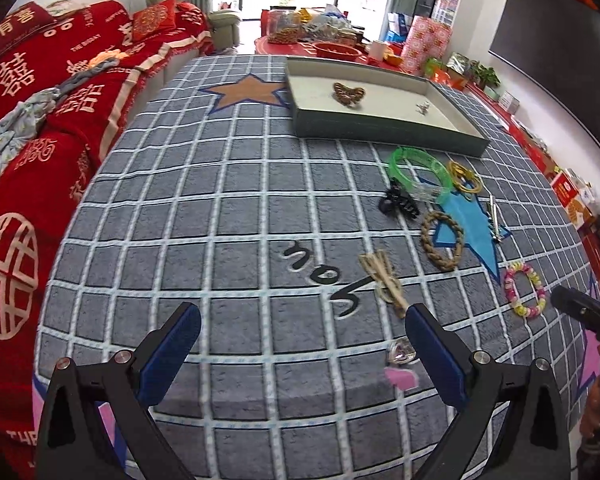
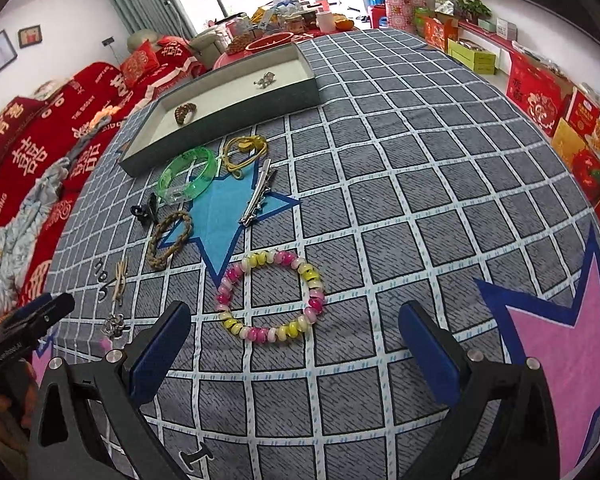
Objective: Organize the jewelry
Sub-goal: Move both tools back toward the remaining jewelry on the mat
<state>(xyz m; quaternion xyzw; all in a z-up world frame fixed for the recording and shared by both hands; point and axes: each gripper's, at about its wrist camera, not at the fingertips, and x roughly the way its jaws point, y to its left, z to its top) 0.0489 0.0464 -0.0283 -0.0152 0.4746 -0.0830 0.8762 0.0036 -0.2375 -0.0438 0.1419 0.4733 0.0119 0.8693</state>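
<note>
A grey tray point(image 1: 384, 128) point(image 2: 236, 110) stands on the checked cloth and holds a brown butterfly clip point(image 1: 348, 94) point(image 2: 184, 113) and a small silver piece point(image 1: 422, 108) point(image 2: 265, 79). Loose on the cloth lie a green bangle point(image 1: 418, 174) point(image 2: 186, 180), a yellow cord bracelet point(image 1: 465, 178) point(image 2: 244, 152), a black claw clip point(image 1: 398, 204) point(image 2: 146, 210), a braided rope ring point(image 1: 440, 246) point(image 2: 168, 238), a silver hair clip point(image 1: 494, 216) point(image 2: 258, 196), a straw bow point(image 1: 384, 280) point(image 2: 119, 280), a clear ring point(image 1: 400, 352) point(image 2: 114, 326) and a pink-yellow bead bracelet point(image 1: 526, 288) point(image 2: 272, 296). My left gripper point(image 1: 302, 326) is open and empty, with the clear ring by its right finger. My right gripper point(image 2: 294, 324) is open and empty around the near part of the bead bracelet.
A sofa with red covers point(image 1: 40, 140) point(image 2: 28, 152) runs along the left side. A cluttered red table point(image 1: 324, 40) stands beyond the tray. Red gift boxes point(image 2: 560, 120) line the right wall. The other gripper shows at each view's edge point(image 1: 584, 312) point(image 2: 32, 320).
</note>
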